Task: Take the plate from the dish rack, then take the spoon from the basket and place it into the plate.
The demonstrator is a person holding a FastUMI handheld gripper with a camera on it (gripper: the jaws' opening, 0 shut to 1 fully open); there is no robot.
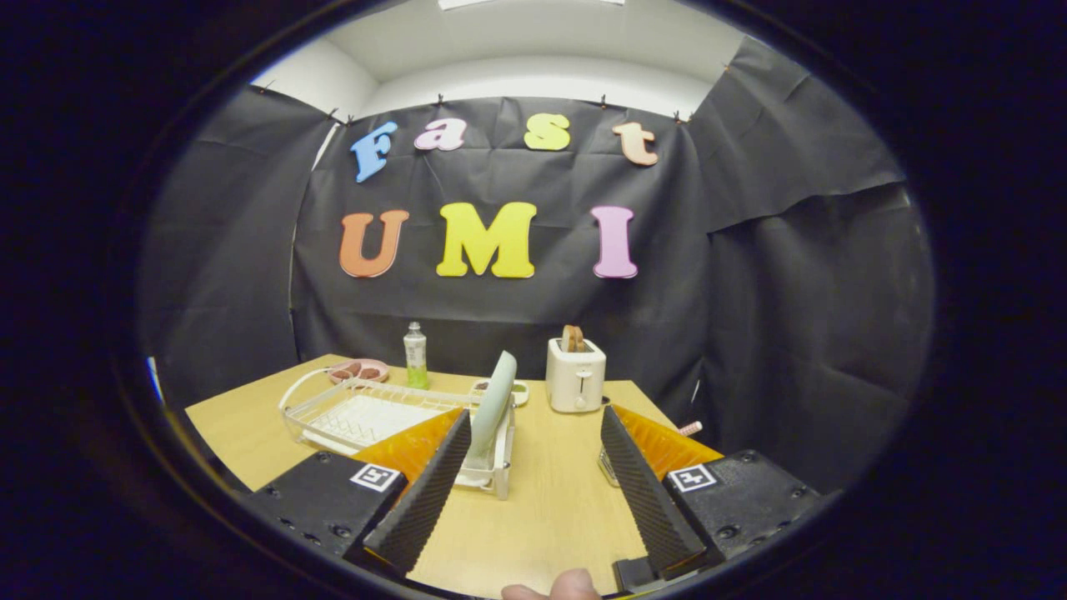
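A pale green plate [493, 400] stands upright on edge at the right end of the white wire dish rack [358, 412]. It is just ahead of my left finger, whose tip partly overlaps its lower part. My gripper [533, 417] is open, with bare wooden table between its fingers. Behind my right finger peeks a bit of a metal basket [607, 468]. A small pink-striped handle [690, 428] sticks out beyond that finger; I cannot tell whether it is the spoon.
A white toaster [575, 375] with bread in it stands beyond the fingers at the table's [542, 508] back edge. A green bottle [415, 357], a pink dish [358, 370] and a small bowl [518, 389] sit behind the rack. A person's fingertip [557, 585] shows below.
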